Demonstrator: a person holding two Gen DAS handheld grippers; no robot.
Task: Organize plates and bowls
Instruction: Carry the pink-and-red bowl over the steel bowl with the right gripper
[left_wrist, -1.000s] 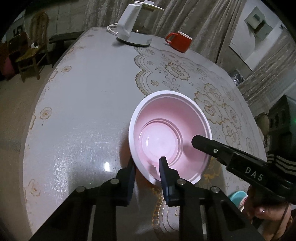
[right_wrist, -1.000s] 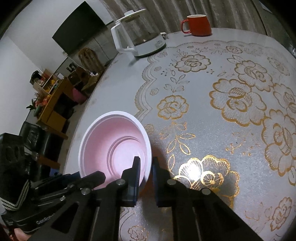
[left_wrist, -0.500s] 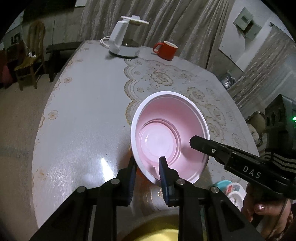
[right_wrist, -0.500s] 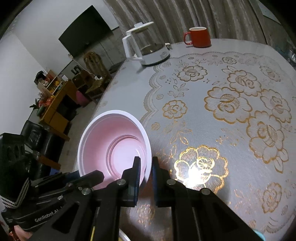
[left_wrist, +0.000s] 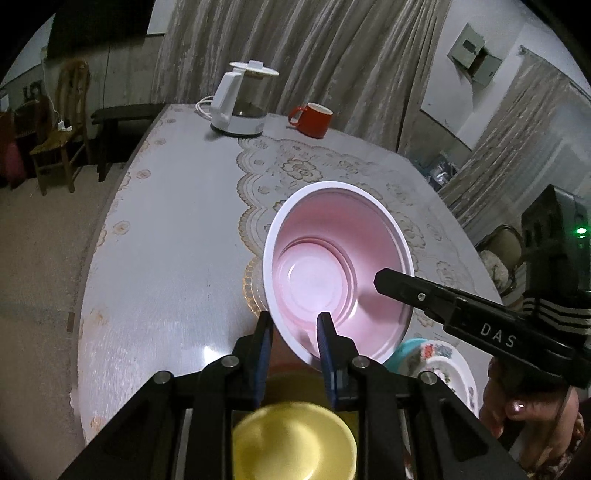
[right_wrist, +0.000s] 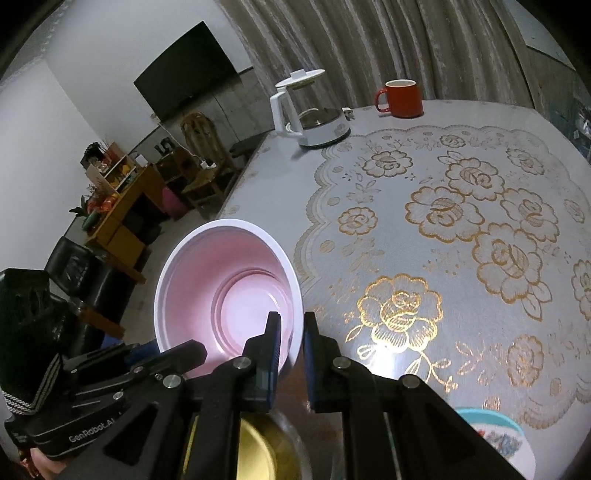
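While the left tool (left_wrist: 291, 332) pinches the near rim of the pink bowl (left_wrist: 325, 273), held above the table (left_wrist: 166, 229), a yellow bowl (left_wrist: 295, 443) sits below, so nesting looks next (lower it straight). From the right wrist, the right tool (right_wrist: 290, 338) clamps the same rim; the table's left edge is near, with open room to the right.

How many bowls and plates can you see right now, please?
3: the pink bowl gripped at its rim by both tongs, held above the table; a yellow bowl beneath the left tongs; a teal-rimmed floral plate under the right tongs. Others may be hidden.
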